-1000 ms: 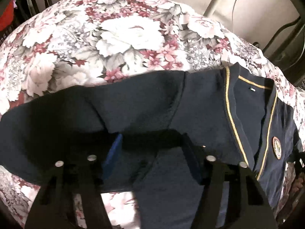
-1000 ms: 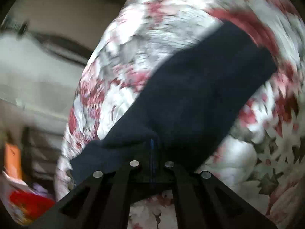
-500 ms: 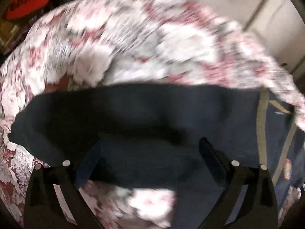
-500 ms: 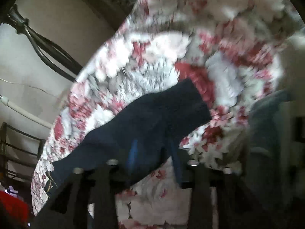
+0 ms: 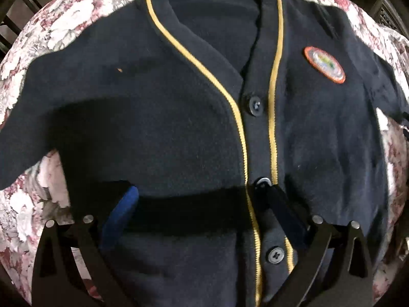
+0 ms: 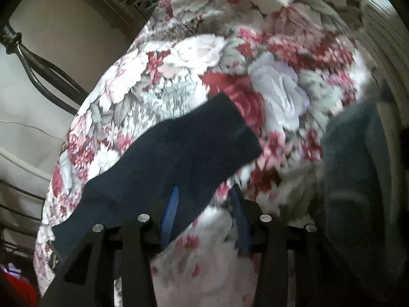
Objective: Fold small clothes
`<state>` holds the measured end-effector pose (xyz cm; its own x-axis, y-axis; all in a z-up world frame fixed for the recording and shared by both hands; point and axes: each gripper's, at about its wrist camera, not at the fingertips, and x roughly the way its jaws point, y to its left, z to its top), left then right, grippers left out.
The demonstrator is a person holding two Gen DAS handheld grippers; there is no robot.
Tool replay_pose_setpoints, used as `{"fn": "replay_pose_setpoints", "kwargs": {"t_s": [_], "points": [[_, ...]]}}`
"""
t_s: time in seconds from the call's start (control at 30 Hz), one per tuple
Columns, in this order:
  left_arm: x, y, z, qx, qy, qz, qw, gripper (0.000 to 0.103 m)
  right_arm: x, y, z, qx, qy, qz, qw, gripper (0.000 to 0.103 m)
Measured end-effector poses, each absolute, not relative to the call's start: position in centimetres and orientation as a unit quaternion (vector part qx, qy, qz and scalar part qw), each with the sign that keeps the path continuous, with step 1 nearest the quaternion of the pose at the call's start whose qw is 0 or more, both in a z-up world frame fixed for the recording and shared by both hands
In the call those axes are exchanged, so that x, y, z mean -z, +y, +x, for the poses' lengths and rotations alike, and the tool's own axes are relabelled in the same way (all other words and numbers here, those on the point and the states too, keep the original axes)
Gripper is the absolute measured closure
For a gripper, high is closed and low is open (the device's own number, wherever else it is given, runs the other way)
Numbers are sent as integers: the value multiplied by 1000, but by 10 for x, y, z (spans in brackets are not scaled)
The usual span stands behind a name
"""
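A navy cardigan (image 5: pixel 194 117) lies face up on the floral cloth (image 5: pixel 76 18), collar at the far edge. The left gripper (image 5: pixel 202 209) hangs over its front, fingers released and spread wide. The right gripper (image 6: pixel 204 204) has just been opening; its fingers stand apart over the sleeve (image 6: pixel 184 151), which stretches flat toward bare floral cloth on the right.

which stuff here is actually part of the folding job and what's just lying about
Part of the job:
- navy cardigan with yellow trim, buttoned, lying flat
- its sleeve stretched out to one side
- left gripper, fingers wide apart over the hem
- right gripper, open beside the sleeve
- floral bedcover underneath

Just lying about:
- metal bed frame
- grey cloth at the edge
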<state>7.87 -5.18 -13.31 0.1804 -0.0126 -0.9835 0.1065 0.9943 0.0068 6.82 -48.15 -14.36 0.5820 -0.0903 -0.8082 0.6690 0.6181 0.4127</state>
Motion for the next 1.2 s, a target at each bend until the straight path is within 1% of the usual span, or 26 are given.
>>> {"fn": "replay_pose_setpoints", "kwargs": {"t_s": [0.03, 0.07, 0.1, 0.13, 0.23, 0.43, 0.7, 0.93, 1.2], "points": [[125, -50, 78, 31, 631, 35, 774, 5, 144, -482, 70, 234, 387, 364, 814, 61], [114, -45, 78, 23, 620, 33, 784, 5, 143, -484, 68, 235, 383, 364, 816, 64], [101, -40, 76, 20, 609, 28, 792, 5, 141, -484, 68, 234, 372, 365, 821, 78], [90, -38, 71, 22, 602, 20, 798, 5, 139, -484, 67, 229, 366, 366, 825, 90], [68, -22, 65, 17, 588, -5, 809, 5, 125, -480, 63, 218, 347, 365, 836, 93], [60, -5, 36, 3, 591, -27, 806, 5, 87, -468, 49, 202, 316, 368, 851, 94], [31, -22, 30, 25, 559, 16, 828, 5, 39, -432, 38, 168, 306, 337, 874, 94], [16, -24, 36, 34, 545, -11, 838, 5, 4, -390, 34, 138, 296, 315, 891, 94], [13, -14, 46, 46, 556, -54, 828, 5, -17, -342, 46, 103, 303, 285, 903, 94]]}}
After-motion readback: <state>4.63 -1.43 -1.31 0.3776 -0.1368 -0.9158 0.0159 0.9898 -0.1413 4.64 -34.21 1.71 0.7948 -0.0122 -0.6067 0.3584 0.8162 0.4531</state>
